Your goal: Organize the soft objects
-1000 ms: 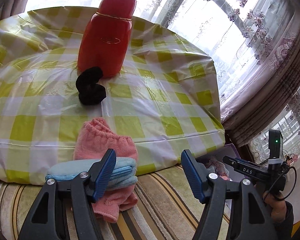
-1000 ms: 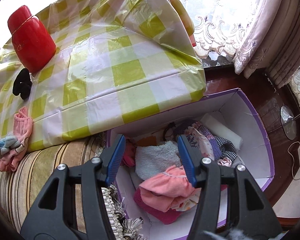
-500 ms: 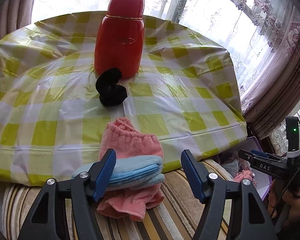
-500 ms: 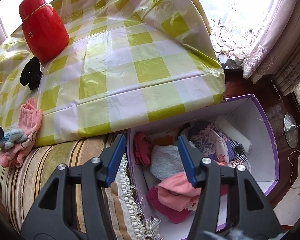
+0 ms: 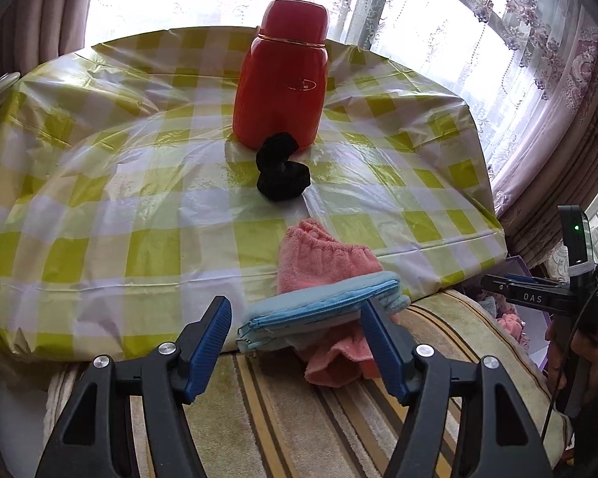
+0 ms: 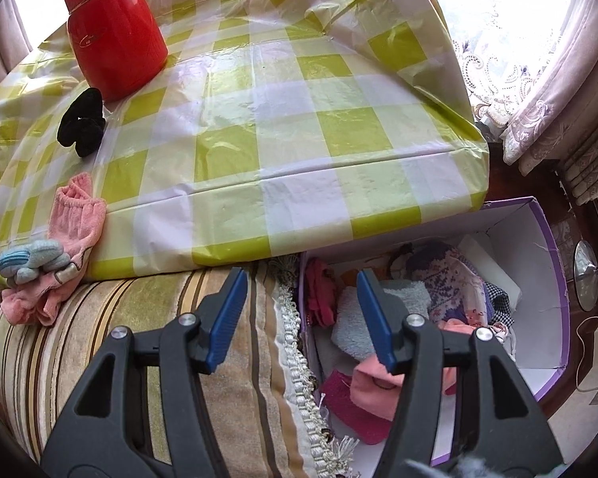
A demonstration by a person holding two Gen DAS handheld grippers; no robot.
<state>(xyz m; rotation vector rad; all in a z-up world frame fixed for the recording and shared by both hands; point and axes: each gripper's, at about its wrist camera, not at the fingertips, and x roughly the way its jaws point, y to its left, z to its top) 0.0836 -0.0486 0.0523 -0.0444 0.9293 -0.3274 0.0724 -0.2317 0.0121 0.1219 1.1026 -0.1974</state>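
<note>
The blue zip pouch [image 5: 319,312] lies on the pink sock [image 5: 323,267] at the tabletop's [image 5: 139,183] near edge, and it now sits between the fingers of my left tool [image 5: 299,342], which has swung over it, spread wide, gripping nothing. It probably isn't touched yet. My right tool [image 6: 299,314], released, has drifted left off the purple box [image 6: 554,279].

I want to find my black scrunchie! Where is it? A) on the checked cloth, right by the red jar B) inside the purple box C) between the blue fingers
A: the black scrunchie lies on the checked cloth, touching the red jar.
</note>
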